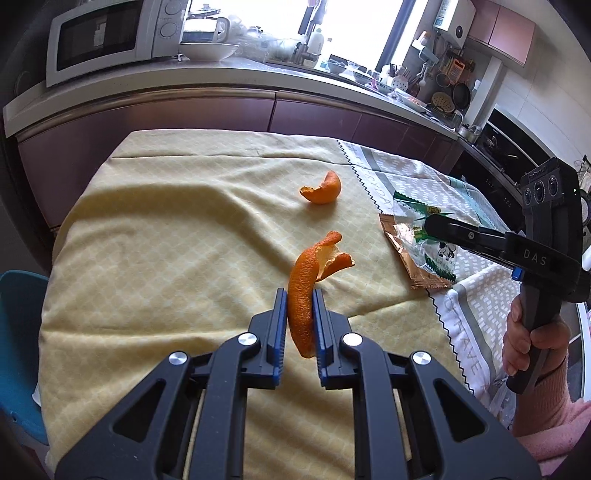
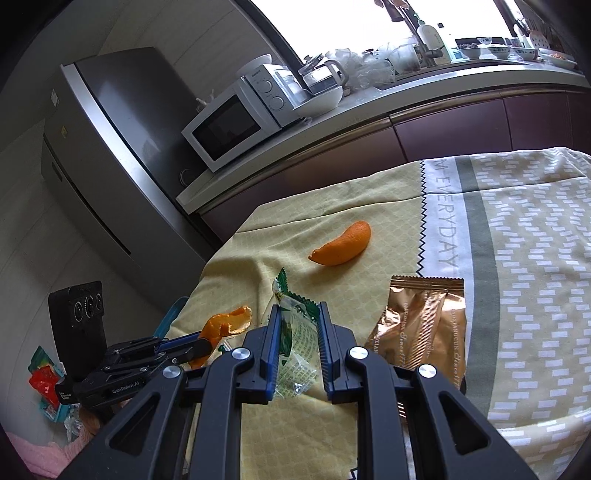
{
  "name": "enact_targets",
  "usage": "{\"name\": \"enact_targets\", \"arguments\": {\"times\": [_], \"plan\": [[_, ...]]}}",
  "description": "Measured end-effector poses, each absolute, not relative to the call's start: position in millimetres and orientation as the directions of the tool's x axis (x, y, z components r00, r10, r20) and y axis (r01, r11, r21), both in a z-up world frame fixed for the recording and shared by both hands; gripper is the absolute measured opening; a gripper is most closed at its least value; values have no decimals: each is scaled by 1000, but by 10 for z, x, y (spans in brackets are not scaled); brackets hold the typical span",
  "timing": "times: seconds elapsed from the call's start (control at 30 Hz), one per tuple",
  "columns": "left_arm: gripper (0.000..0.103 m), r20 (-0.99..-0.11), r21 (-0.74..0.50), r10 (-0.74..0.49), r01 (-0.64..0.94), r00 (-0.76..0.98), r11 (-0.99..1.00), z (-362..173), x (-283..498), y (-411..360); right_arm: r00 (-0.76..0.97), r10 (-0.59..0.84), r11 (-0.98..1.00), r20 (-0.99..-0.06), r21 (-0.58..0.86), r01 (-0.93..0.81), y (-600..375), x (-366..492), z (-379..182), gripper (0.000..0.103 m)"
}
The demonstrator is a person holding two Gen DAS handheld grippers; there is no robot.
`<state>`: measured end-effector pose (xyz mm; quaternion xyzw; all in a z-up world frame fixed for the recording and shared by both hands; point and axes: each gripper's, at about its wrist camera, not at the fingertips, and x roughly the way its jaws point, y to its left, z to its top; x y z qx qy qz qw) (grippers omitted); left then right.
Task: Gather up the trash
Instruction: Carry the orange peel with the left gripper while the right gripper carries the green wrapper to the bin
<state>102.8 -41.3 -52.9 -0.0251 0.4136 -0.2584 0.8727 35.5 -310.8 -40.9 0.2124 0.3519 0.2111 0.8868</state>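
My left gripper (image 1: 300, 295) is shut on a long curled orange peel (image 1: 306, 291) and holds it above the yellow tablecloth (image 1: 166, 240); the peel also shows in the right wrist view (image 2: 221, 326). My right gripper (image 2: 297, 312) is shut on a clear green-and-white wrapper (image 2: 295, 343), which also shows in the left wrist view (image 1: 417, 221). A second orange peel (image 1: 323, 189) lies on the cloth further off, also in the right wrist view (image 2: 341, 244). A bronze foil packet (image 2: 421, 328) lies flat to the right of my right gripper.
A grey-and-white patterned cloth (image 2: 524, 258) covers the table's right part. A kitchen counter (image 1: 229, 74) with a microwave (image 1: 107, 35) runs behind the table. A fridge (image 2: 110, 147) stands at the left. Red and green trash (image 2: 46, 380) lies on the floor. A blue chair (image 1: 18, 350) stands at the table's left.
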Motion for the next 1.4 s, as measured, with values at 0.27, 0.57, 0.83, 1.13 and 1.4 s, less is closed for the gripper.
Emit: {"name": "enact_targets", "arguments": {"times": [0.27,0.57,0.83,1.13,1.4], "plan": [[14,-686,-257,-442,375,578,891,-402,874,18,628,574,800,-525,523,-294,-2757,405,-345,18],[14,-675,-263,-397,301,621,917,-350,732,535,572,626,773,-530,517,-367,-2322,493,-304,18],[14,-663,-272,-341,211,666,939,-309,622,985,515,672,740,-533,506,-443,-1873,557,-262,18],[14,-651,-276,-260,97,713,956,-256,509,1518,445,713,698,-542,490,-523,-1350,621,-216,18],[14,-653,-273,-179,-9,736,962,-275,445,1989,384,738,660,-554,476,-581,-940,694,-187,18]]}}
